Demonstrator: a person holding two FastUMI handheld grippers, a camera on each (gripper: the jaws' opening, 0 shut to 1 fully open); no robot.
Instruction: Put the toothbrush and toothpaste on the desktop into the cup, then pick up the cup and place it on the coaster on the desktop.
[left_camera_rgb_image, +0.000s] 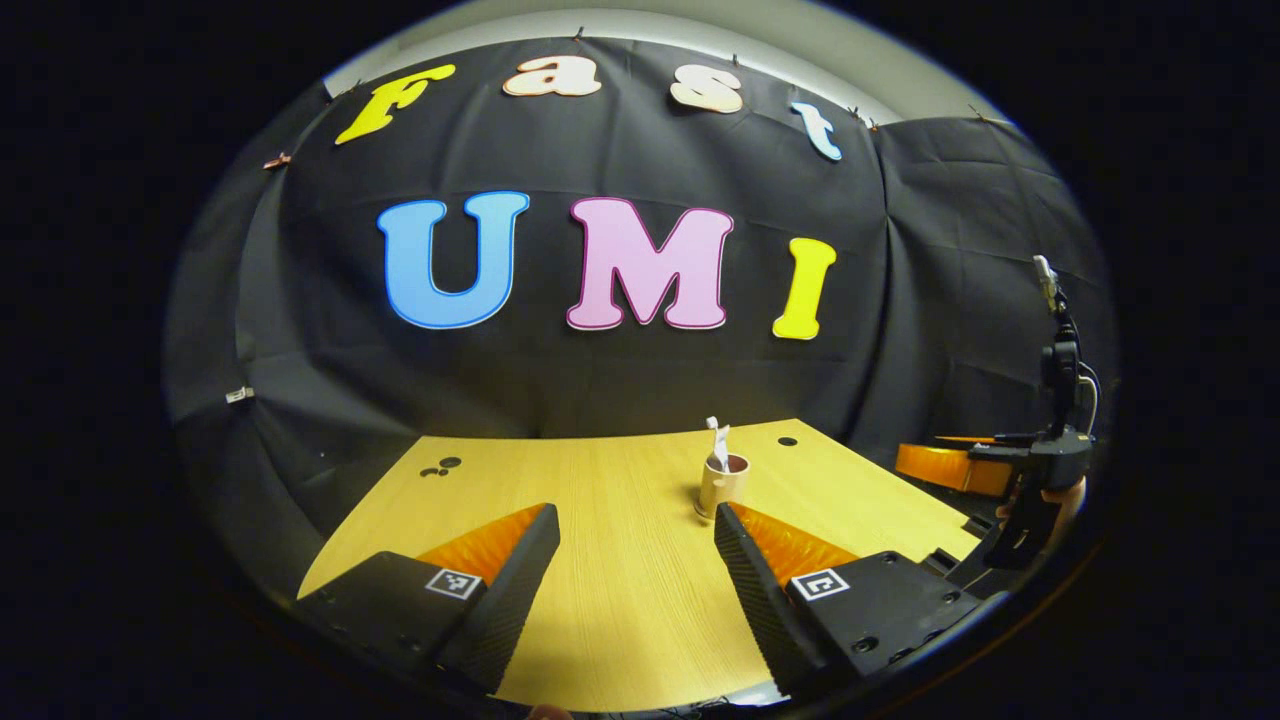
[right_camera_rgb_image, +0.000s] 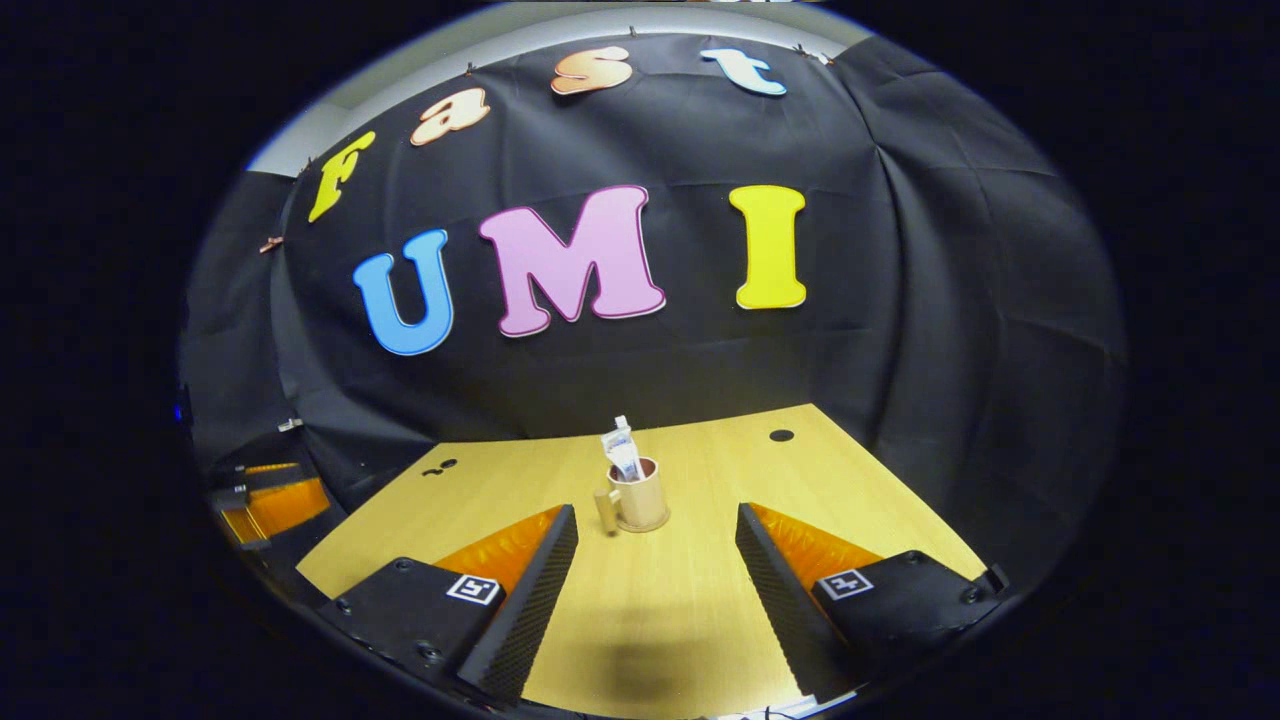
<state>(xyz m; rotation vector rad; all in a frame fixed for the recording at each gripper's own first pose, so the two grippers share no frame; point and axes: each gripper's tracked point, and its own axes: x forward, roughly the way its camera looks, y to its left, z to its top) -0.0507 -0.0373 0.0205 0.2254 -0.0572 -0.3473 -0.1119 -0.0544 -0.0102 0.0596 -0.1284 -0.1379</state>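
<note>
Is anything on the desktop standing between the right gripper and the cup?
Nothing visible does. In the right gripper view the cup, with the toothpaste upright inside, stands on the desktop straight ahead of the open right gripper, with bare wood between them. Whether a coaster lies under the cup is too small to tell.

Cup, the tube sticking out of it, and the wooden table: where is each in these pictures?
cup (right_camera_rgb_image: 640, 505): right gripper view, its side wall.
tube (right_camera_rgb_image: 622, 450): right gripper view, the part above the rim.
table (left_camera_rgb_image: 620, 600): left gripper view, bare wood between the fingers.
</note>
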